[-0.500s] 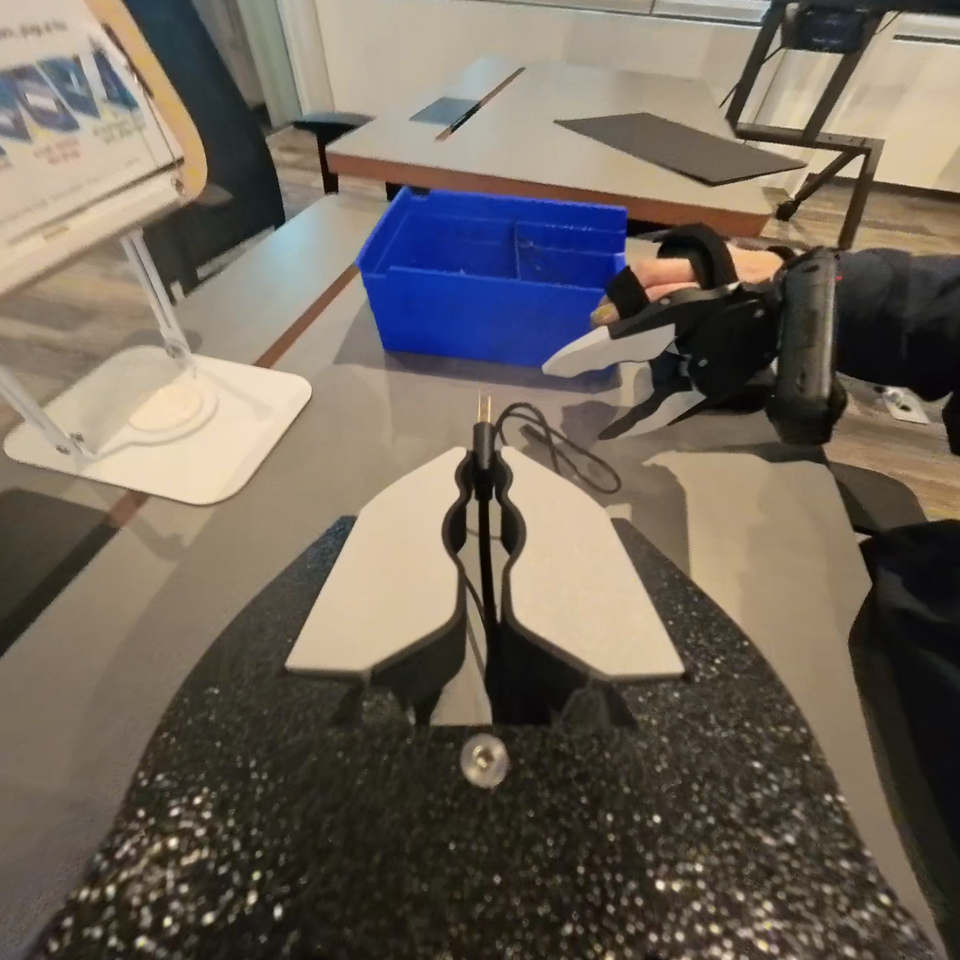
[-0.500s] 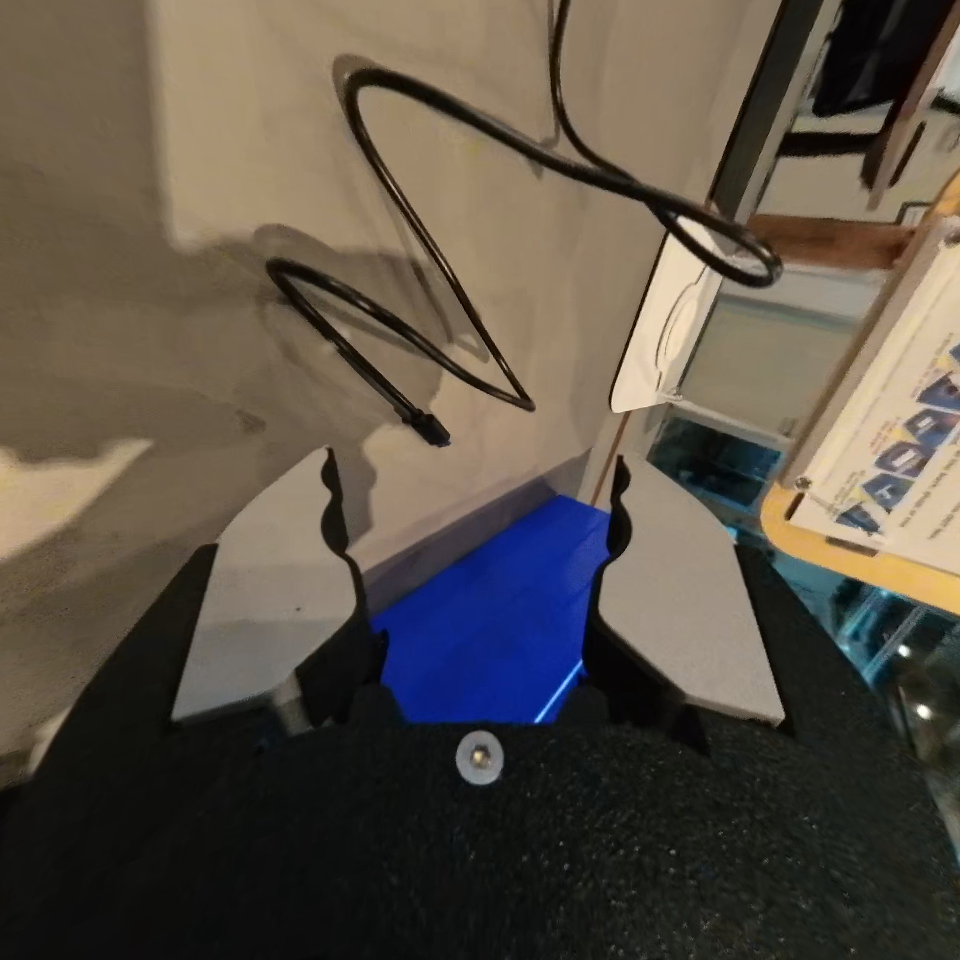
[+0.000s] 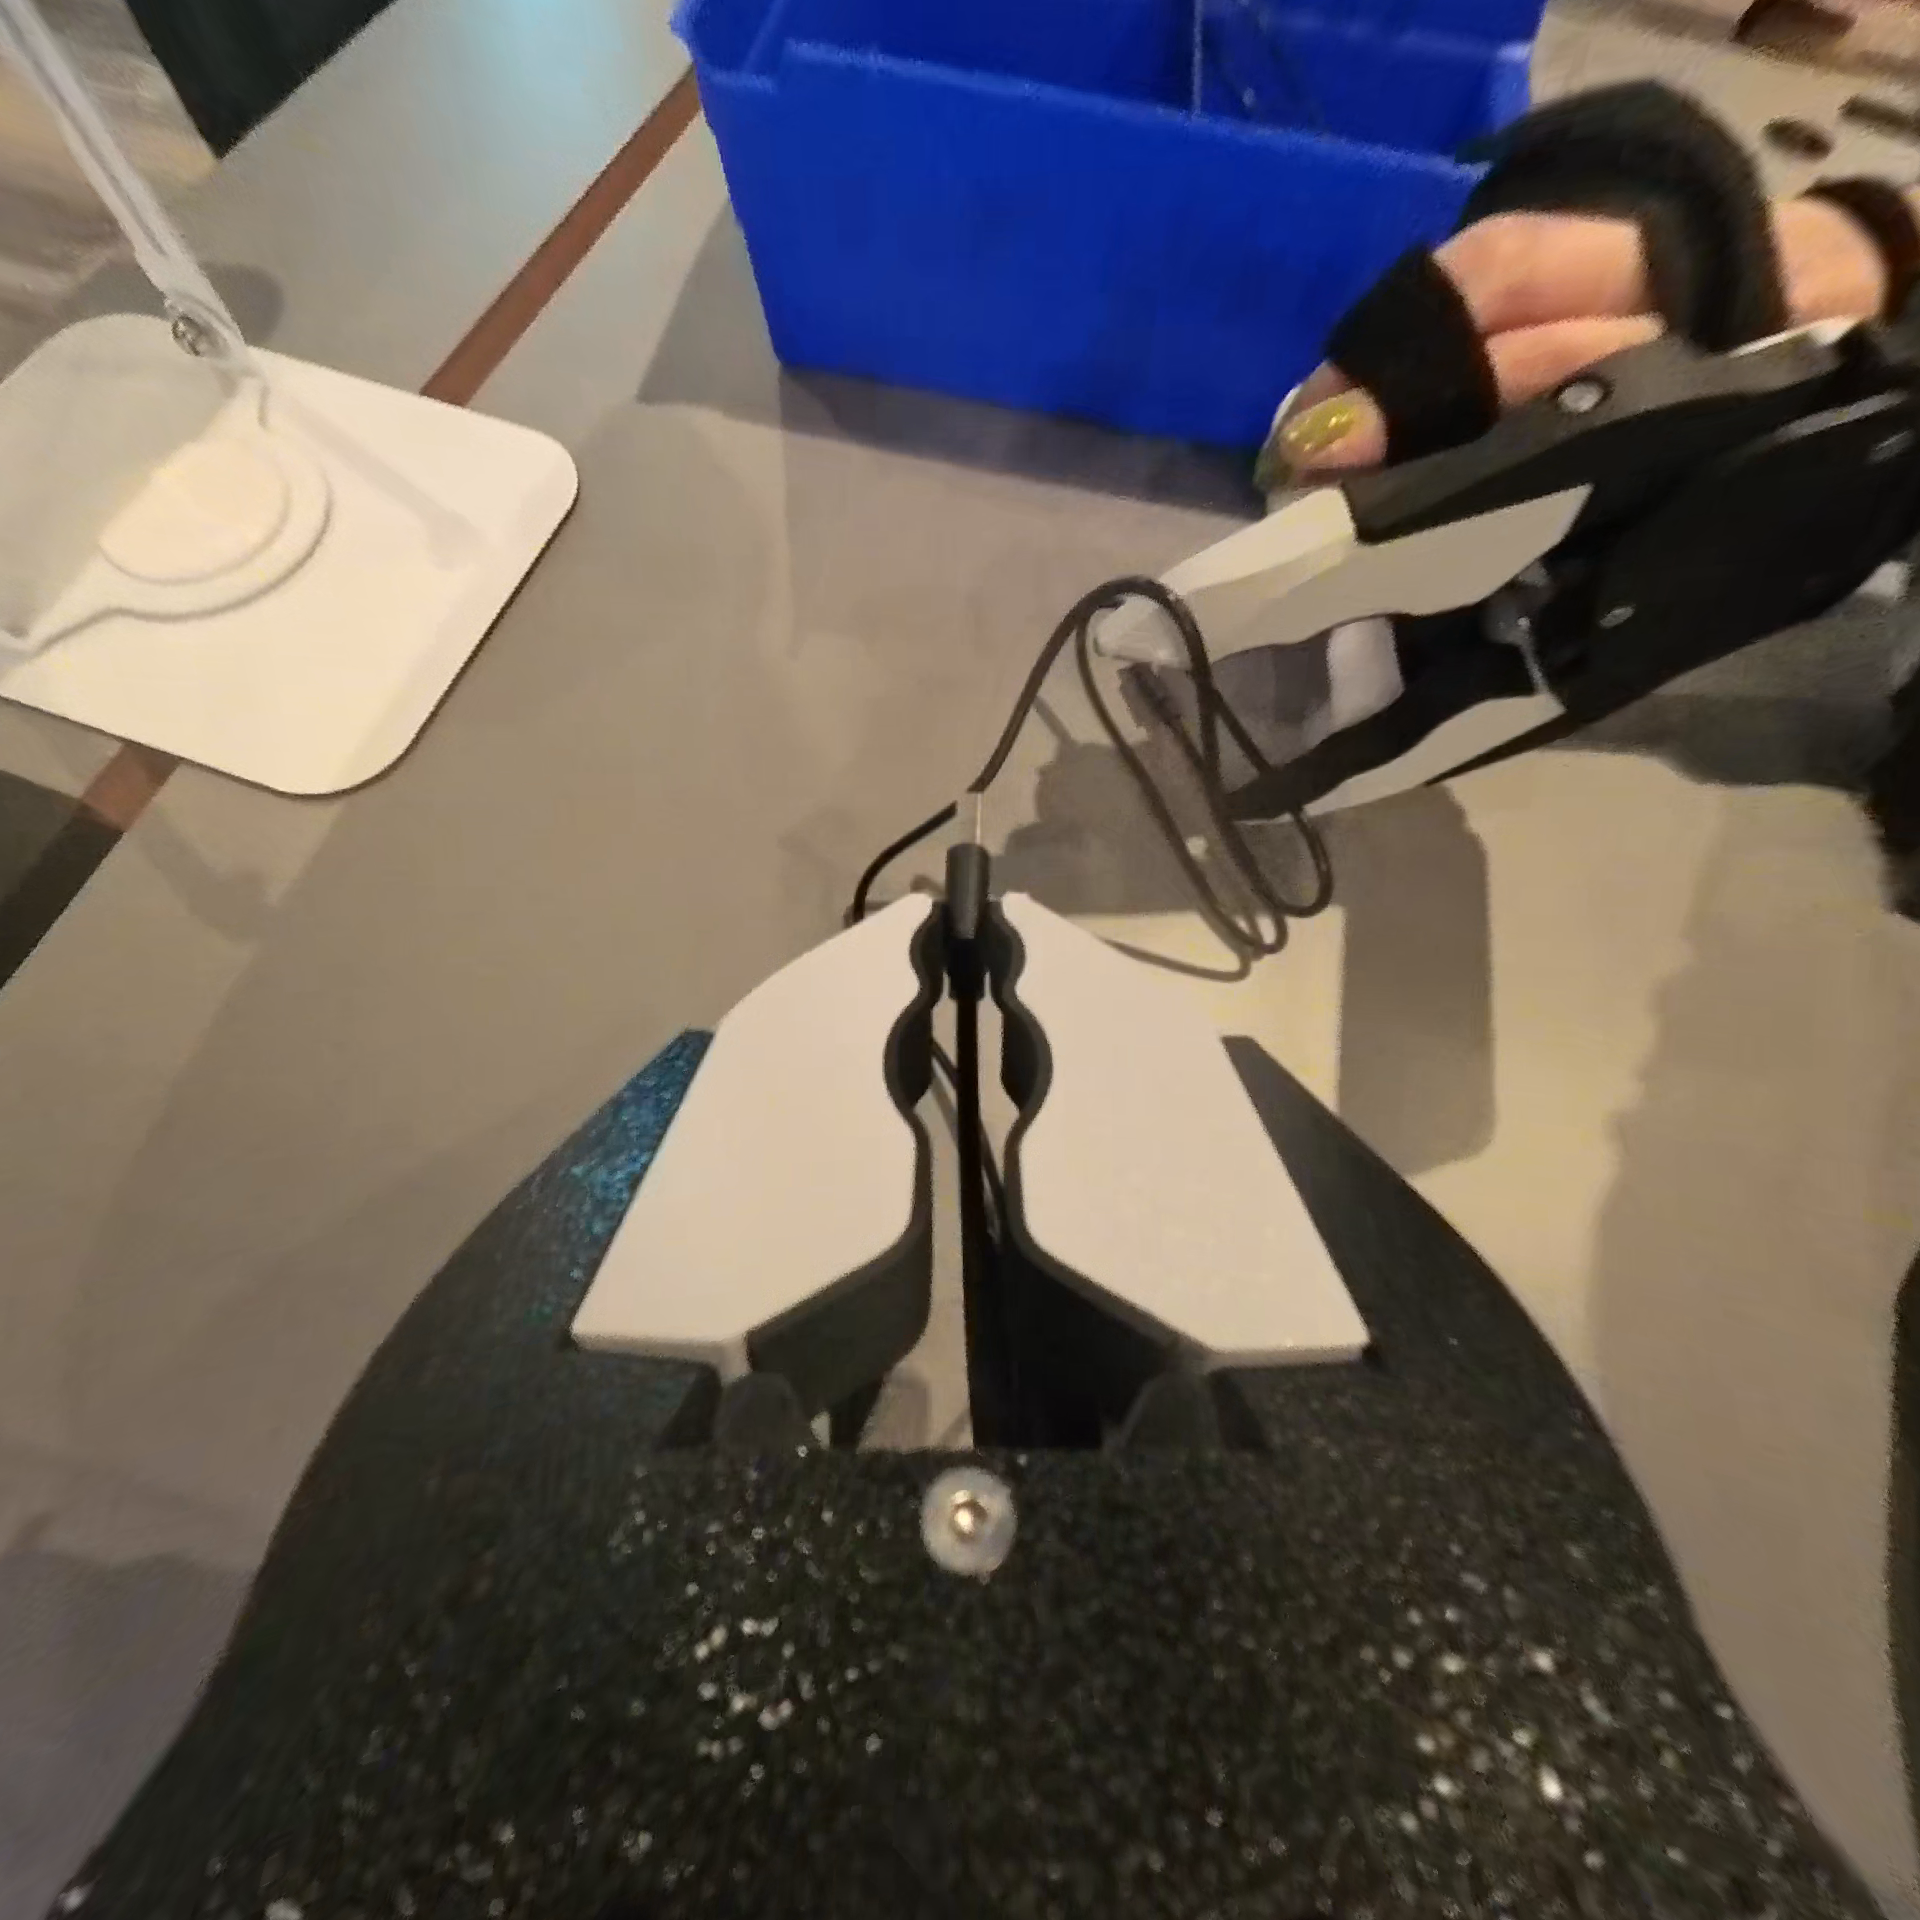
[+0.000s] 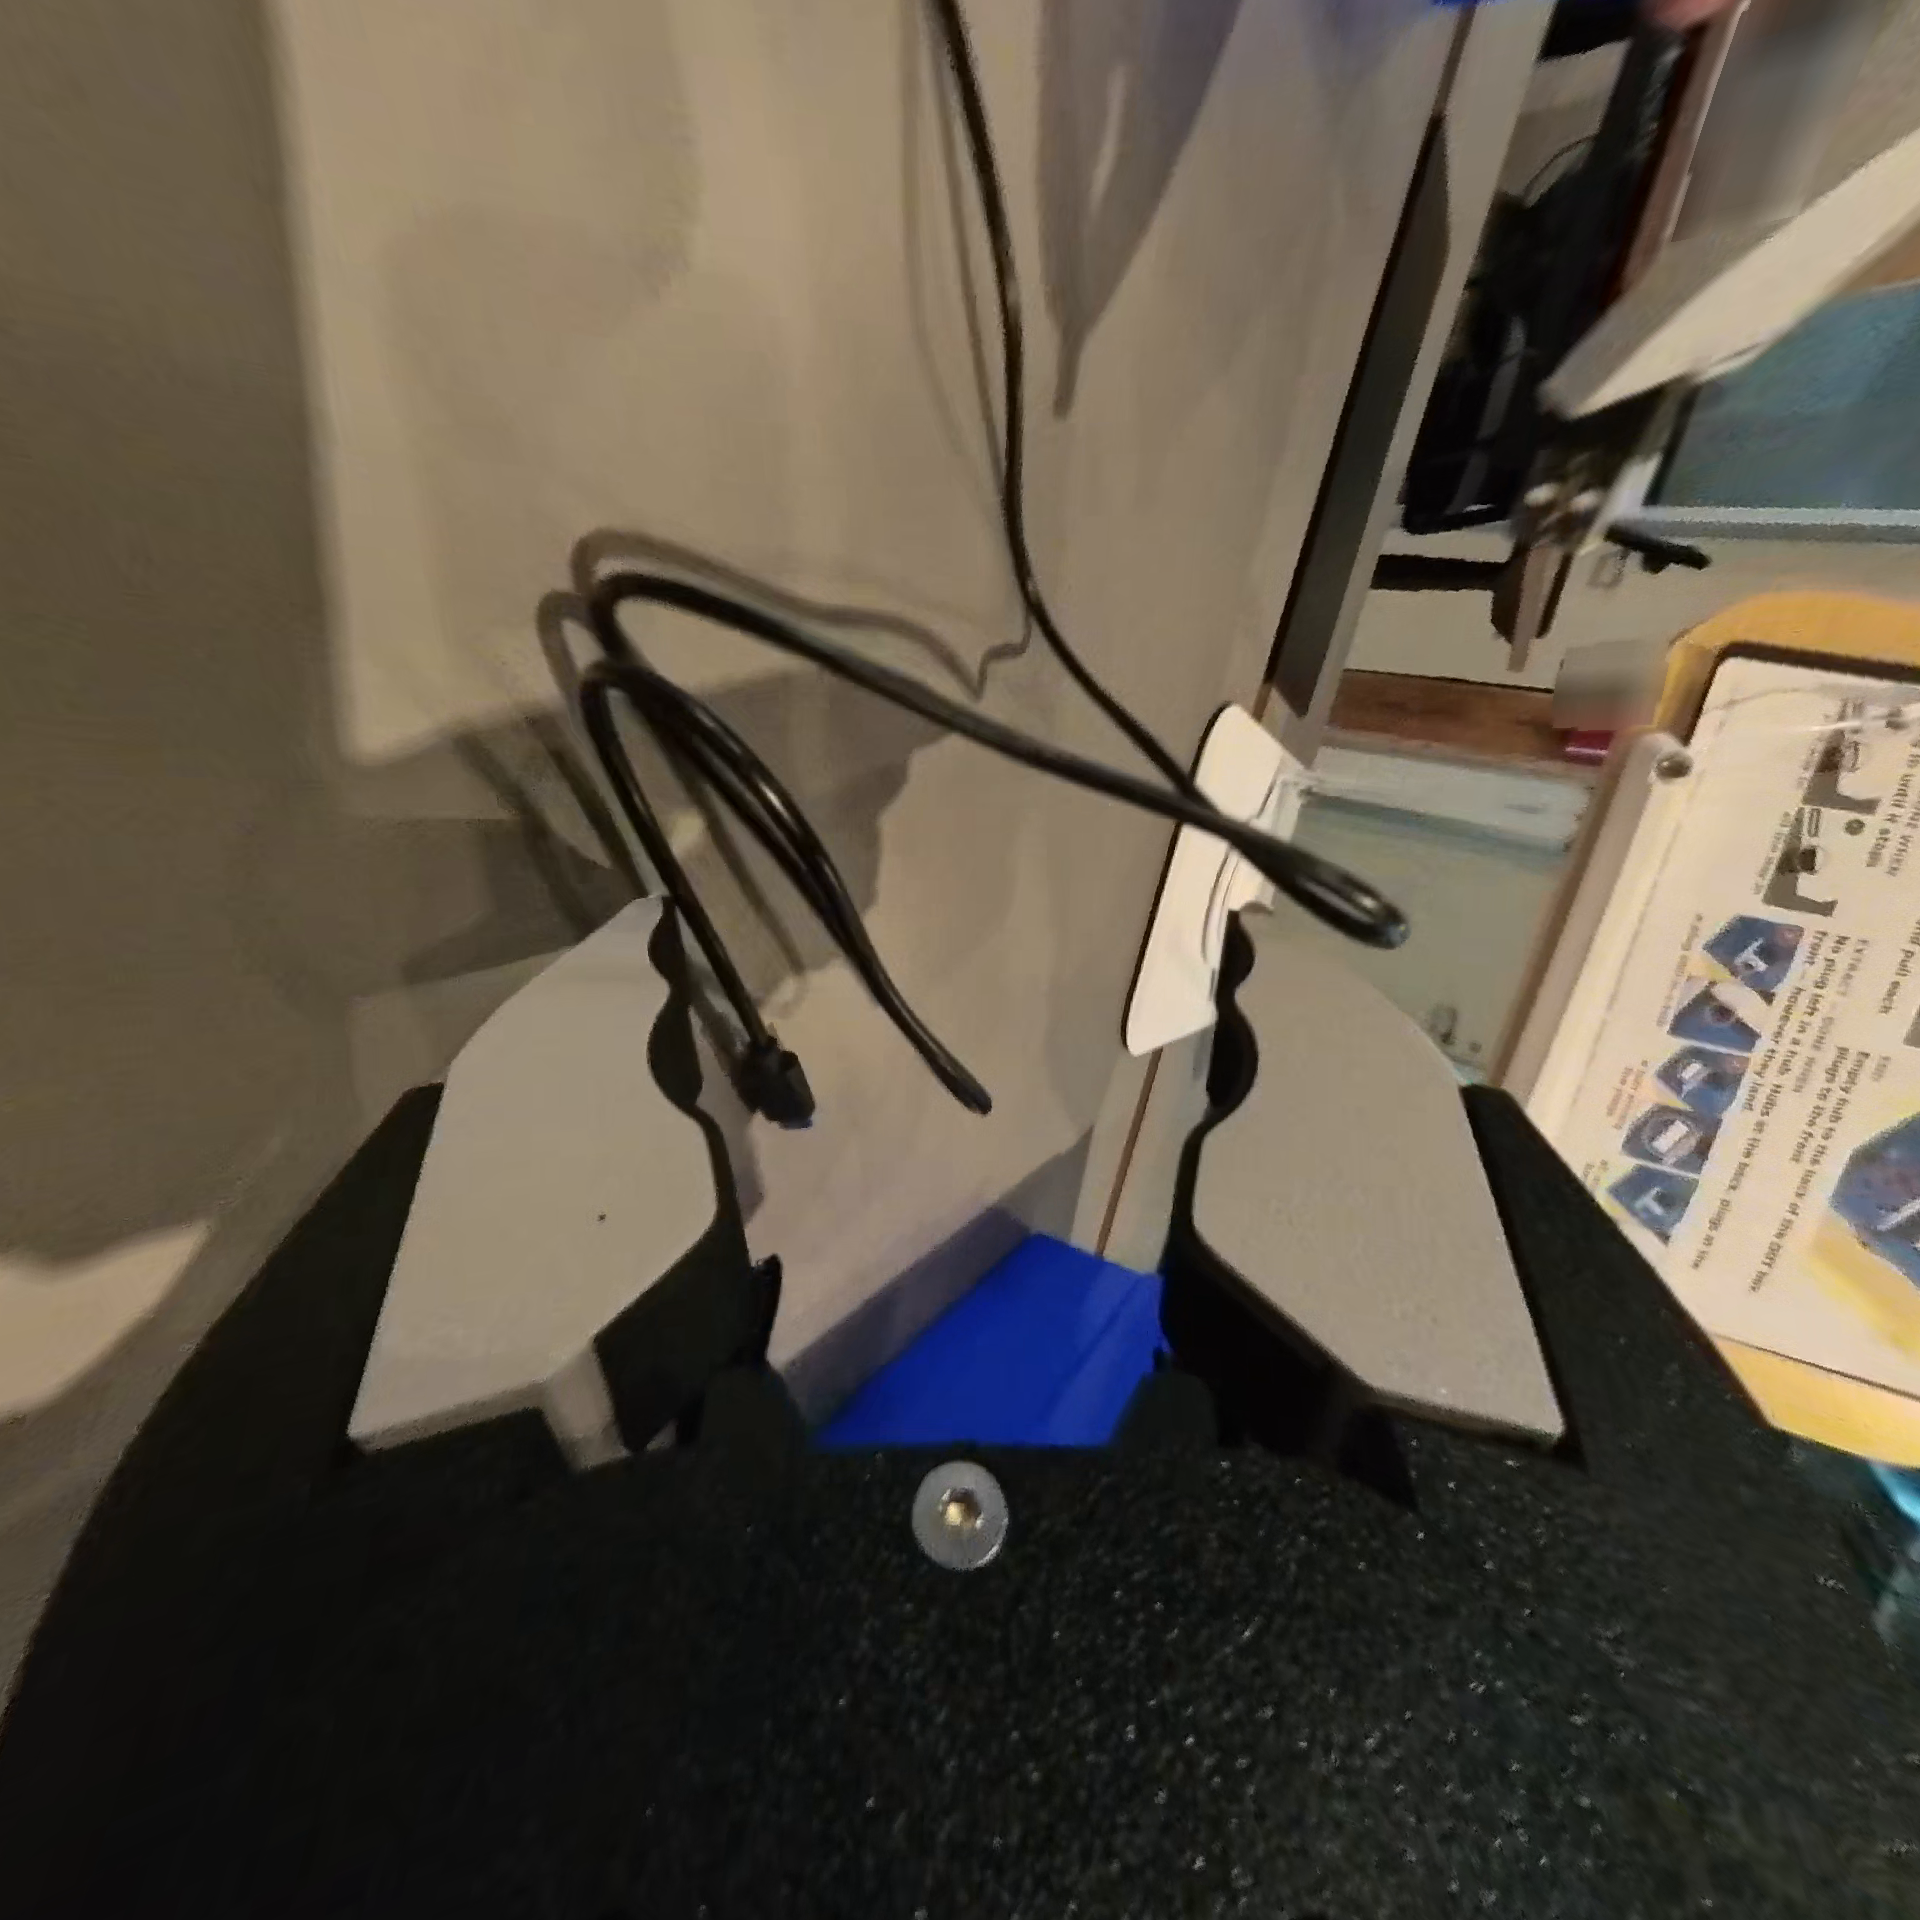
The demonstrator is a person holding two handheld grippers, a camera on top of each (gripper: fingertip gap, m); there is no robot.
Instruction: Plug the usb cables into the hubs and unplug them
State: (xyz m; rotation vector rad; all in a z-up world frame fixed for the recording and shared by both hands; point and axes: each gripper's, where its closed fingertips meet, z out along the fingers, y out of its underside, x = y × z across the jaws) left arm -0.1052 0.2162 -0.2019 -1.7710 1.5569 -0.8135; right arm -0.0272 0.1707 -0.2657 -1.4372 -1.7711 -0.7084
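Gripping the black usb cable [image 3: 1216,727] just behind its plug [image 3: 964,883], left claw [image 3: 966,914] is clamped tight on it; the plug's metal tip sticks out past the fingertips, off the grey desk [image 3: 623,790]. From the plug the cord loops ahead and to the right of the left claw and lies in loose coils on the desk.

Right claw [image 4: 951,997] is spread wide, nothing between its fingers [image 4: 582,1122]. In its own view the cable's free end, a small black connector [image 4: 774,1081], sits just inside the left finger; touching or not, can't tell. One loop hangs across the gap and past the right finger. In the left wrist view the right claw [image 3: 1195,707] straddles the coils, ahead and right of the left claw, held by a hand [image 3: 1507,291] in a black fingerless glove.

Blue bin [image 3: 1091,208] is beyond both claws on the desk, with a divider inside. White stand base [image 3: 312,582] sits ahead-left of the left claw. Instruction card [image 4: 1787,987] on a yellow-edged board is right of the right claw.

No hub identifiable in either view.
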